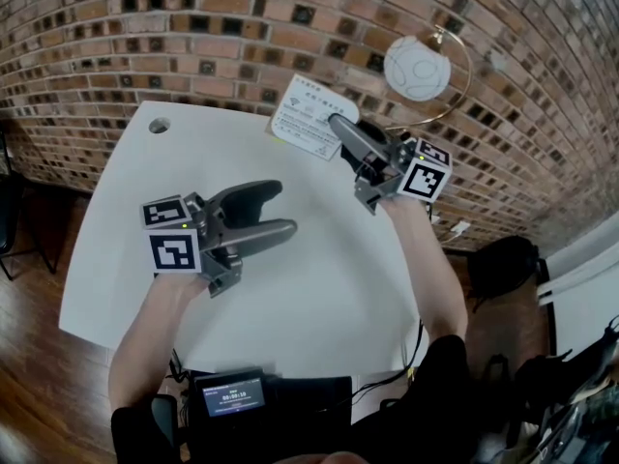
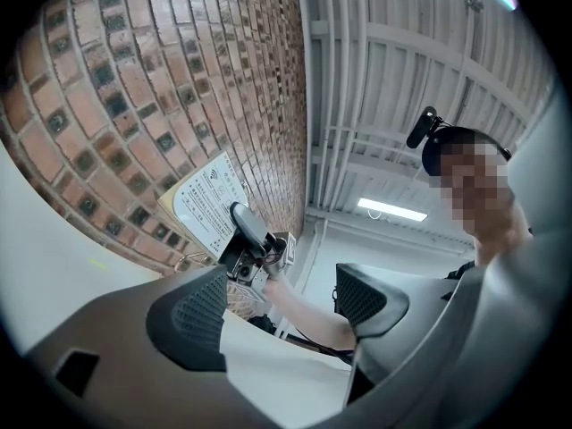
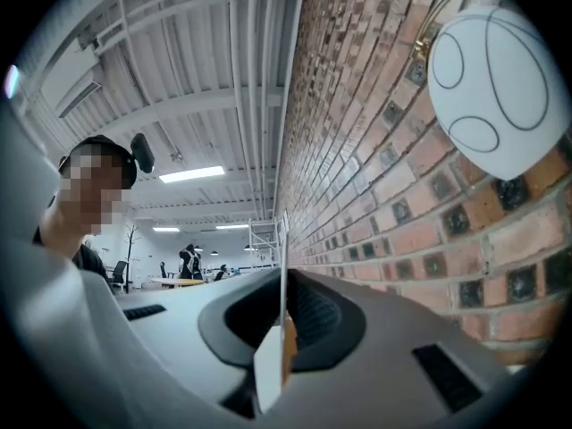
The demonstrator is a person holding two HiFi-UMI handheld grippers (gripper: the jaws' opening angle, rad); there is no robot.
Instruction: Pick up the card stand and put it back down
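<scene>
Now your right gripper (image 1: 338, 124) clamps the card stand (image 1: 305, 114) near the wall (image 1: 193, 46); left gripper (image 1: 287, 209) jaws apart, empty.

You have a white tabletop (image 1: 319, 307) with rounded corners, its far edge against a brick wall (image 1: 193, 37). There's a small round cable hole (image 1: 159, 125) near the far left corner. A white globe lamp (image 1: 417, 68) with circle lines hangs in a thin gold ring (image 1: 462, 85) at the far right corner, close to the wall. A black device with a lit screen (image 1: 232, 394) sits just off the near edge. Wood floor (image 1: 39, 375) shows past the left edge, with a dark chair (image 1: 10, 220) there. A black bag (image 1: 503, 264) lies past the right edge. Behind you are ceiling strip lights (image 3: 192, 174).
</scene>
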